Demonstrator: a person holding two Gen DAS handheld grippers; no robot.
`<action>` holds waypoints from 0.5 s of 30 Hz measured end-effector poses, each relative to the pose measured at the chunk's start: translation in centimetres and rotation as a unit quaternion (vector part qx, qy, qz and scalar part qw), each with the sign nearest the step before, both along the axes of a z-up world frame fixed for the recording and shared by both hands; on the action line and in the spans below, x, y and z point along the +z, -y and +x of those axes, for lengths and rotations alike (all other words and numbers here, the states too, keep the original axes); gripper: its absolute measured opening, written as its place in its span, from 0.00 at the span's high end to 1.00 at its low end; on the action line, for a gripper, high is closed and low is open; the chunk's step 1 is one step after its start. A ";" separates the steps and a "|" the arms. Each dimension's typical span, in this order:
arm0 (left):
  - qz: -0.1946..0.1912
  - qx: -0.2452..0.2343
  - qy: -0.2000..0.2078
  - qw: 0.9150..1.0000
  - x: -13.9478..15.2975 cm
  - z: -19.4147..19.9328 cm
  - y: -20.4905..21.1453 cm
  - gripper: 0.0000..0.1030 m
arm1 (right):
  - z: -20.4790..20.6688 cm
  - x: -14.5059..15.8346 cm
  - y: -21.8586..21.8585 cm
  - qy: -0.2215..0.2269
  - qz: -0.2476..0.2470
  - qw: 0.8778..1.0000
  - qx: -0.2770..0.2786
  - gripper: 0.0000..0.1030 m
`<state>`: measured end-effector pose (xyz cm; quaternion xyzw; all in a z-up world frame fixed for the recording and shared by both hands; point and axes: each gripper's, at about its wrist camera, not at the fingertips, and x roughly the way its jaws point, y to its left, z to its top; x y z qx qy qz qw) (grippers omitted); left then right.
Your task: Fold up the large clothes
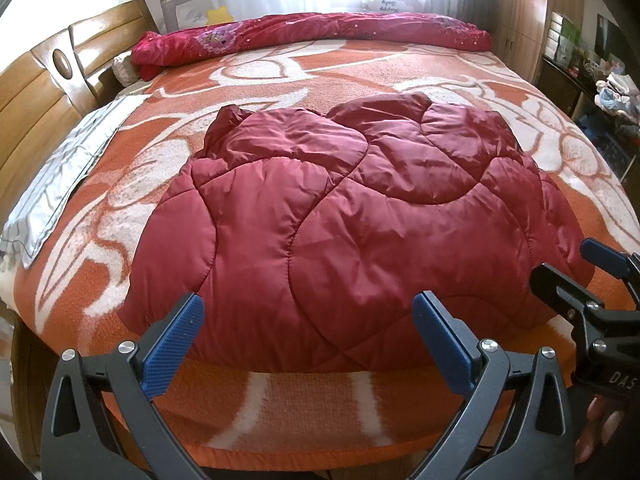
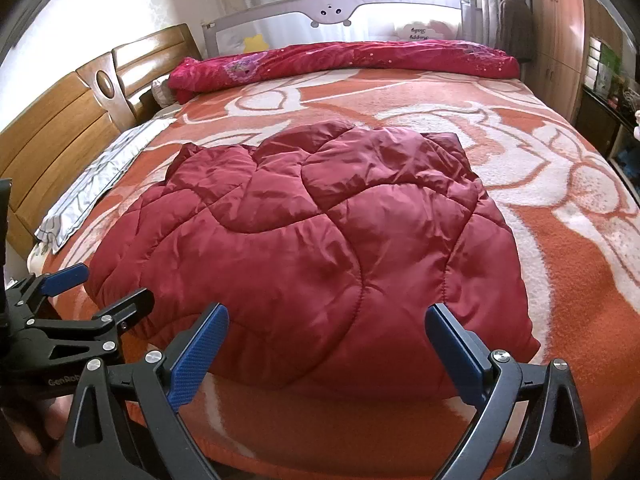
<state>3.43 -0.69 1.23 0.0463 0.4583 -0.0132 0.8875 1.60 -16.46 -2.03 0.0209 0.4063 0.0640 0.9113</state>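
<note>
Both claws hang wide open and empty at the bed's near edge: the left gripper (image 1: pixel 306 336) at 6 o'clock in its own view, the right gripper (image 2: pixel 326 346) likewise. Only the left view shows a cluttered shelf (image 1: pixel 612 84) at 3 o'clock; only the right view shows the left claw's side at 8 o'clock. Just beyond both sets of fingertips, toward 12 o'clock, the red quilted coat (image 1: pixel 340 216) lies bunched on the orange blanket (image 1: pixel 360 76).

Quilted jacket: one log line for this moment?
left tongs open | right tongs open | quilted jacket on bed, ungrasped | blanket underneath
</note>
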 end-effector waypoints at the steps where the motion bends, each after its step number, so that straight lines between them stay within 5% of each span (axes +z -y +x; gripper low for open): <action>1: 0.000 0.000 0.000 1.000 0.0 0.0 0.0 0.00 | 0.0 0.0 0.0 0.000 0.000 1.000 0.000 0.03; 15: 0.004 -0.004 0.004 1.000 0.0 0.1 0.1 0.00 | 0.1 0.0 0.1 0.000 0.000 1.000 0.000 0.03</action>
